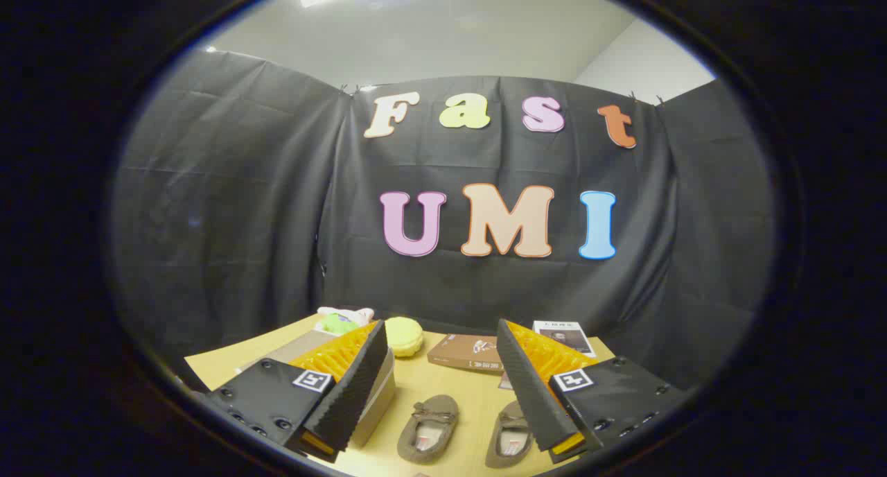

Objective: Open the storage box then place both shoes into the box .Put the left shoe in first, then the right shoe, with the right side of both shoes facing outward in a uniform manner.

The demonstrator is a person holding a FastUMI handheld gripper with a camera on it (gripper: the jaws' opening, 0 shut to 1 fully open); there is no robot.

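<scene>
Grey-brown suede-like slippers — one (428,426) between the fingers, the other (511,434) by the right finger — lie side by side on the wooden table (215,362). The gripper (443,387) hovers wide open, grasping nothing; the storage box (378,401) sits behind its left finger — seemingly unopened.

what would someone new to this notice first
The two shoes lie side by side on the table, between and just ahead of the open fingers of the hand-held gripper, which holds nothing. The box stands beside the left finger. Beyond the fingers lie a yellow round pad and a brown book, near the black cloth wall.
</scene>
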